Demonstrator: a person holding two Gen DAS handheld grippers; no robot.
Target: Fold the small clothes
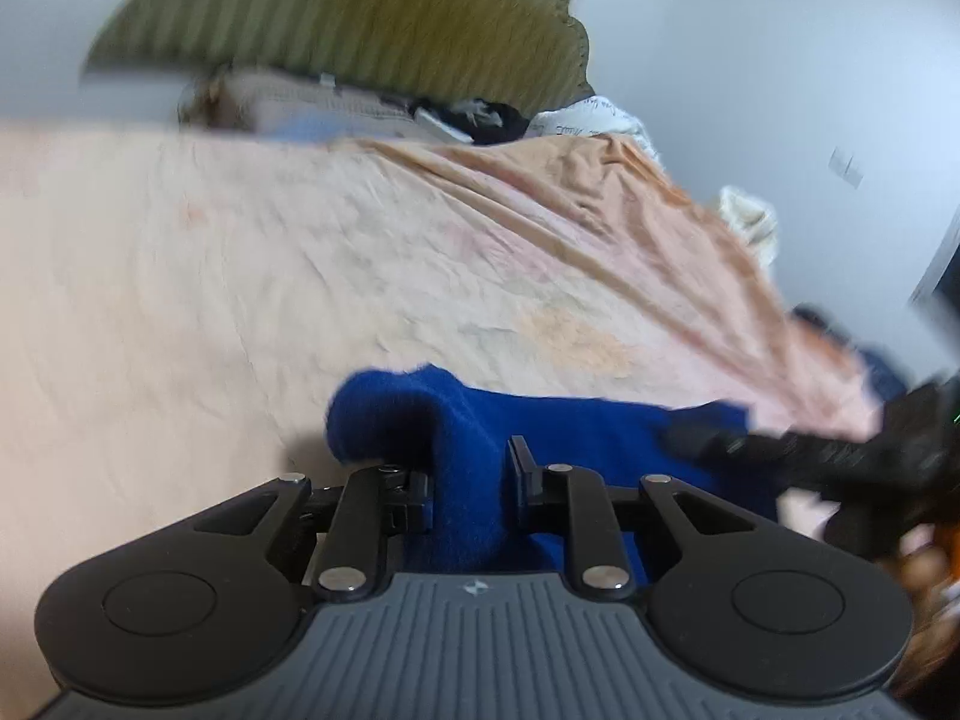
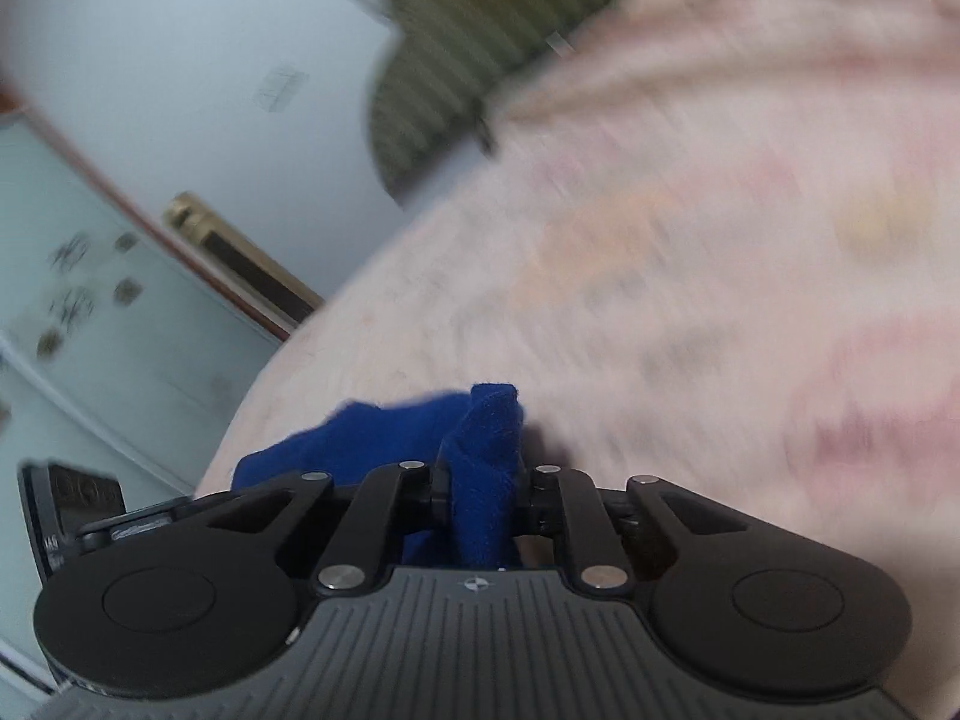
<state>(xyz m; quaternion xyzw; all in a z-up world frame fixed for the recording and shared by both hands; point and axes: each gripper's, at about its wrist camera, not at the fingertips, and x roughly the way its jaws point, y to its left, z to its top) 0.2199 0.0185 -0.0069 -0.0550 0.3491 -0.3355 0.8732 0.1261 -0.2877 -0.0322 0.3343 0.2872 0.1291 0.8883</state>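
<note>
A small royal-blue fleece garment [image 1: 576, 432] lies on a pale pink bedsheet [image 1: 240, 276]. In the left wrist view my left gripper [image 1: 471, 480] is shut on a bunched fold of the blue cloth, which fills the gap between its pads. The other gripper [image 1: 798, 450] reaches in from the right, blurred, onto the cloth's far end. In the right wrist view my right gripper [image 2: 483, 492] is shut on a raised fold of the same blue garment [image 2: 486, 456], which stands up between the pads.
An olive striped pillow [image 1: 360, 12] and a heap of mixed clothes [image 1: 480, 114] lie at the far side of the bed. White wall [image 1: 780, 60] is behind. In the right wrist view the bed edge [image 2: 288, 360] drops to a pale floor [image 2: 90, 300] at left.
</note>
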